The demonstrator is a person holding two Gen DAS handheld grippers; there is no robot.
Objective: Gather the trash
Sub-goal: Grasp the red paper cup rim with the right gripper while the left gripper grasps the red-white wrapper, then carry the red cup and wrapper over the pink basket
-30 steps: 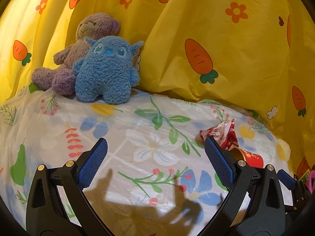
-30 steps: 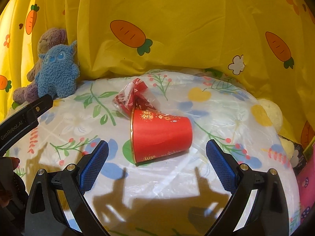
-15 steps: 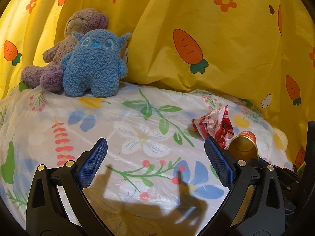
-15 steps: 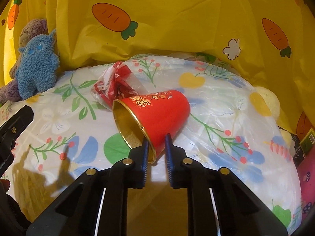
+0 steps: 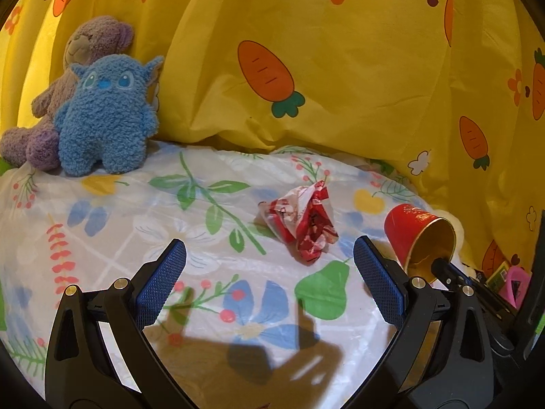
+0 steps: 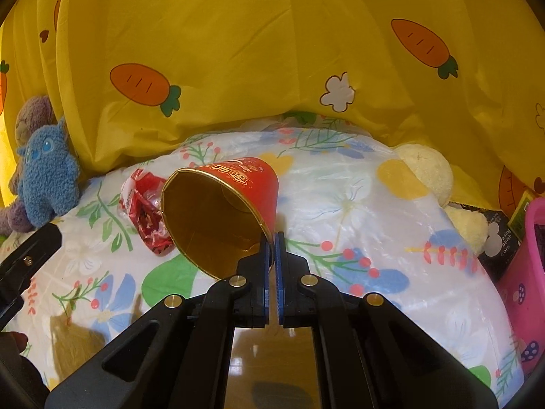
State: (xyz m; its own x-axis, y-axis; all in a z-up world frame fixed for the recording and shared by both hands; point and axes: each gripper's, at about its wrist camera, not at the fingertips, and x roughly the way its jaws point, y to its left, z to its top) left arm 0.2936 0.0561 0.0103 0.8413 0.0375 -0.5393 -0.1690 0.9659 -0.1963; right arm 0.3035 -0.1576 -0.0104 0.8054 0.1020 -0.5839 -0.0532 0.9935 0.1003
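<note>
A red paper cup point(image 6: 238, 184) with a gold inside is pinched by its rim in my right gripper point(image 6: 271, 238), lifted off the floral sheet and tilted mouth towards the camera. It also shows in the left wrist view point(image 5: 414, 235) at the right. A crumpled red and white wrapper point(image 5: 303, 221) lies on the sheet point(image 5: 136, 211), ahead of my left gripper point(image 5: 269, 259) and to its right. The left gripper is open and empty, low over the sheet. The wrapper shows behind the cup in the right wrist view point(image 6: 143, 204).
A blue plush point(image 5: 105, 116) and a purple bear point(image 5: 92, 41) sit at the back left against the yellow carrot curtain point(image 5: 340, 85). A cream plush point(image 6: 425, 173) lies at the right. A pink bin point(image 6: 531, 272) and dark boxes point(image 6: 497, 238) stand at the far right edge.
My right gripper shut on the cup's rim and lifted it, tilting its mouth towards the camera. My left gripper moved right, bringing the wrapper nearer its middle.
</note>
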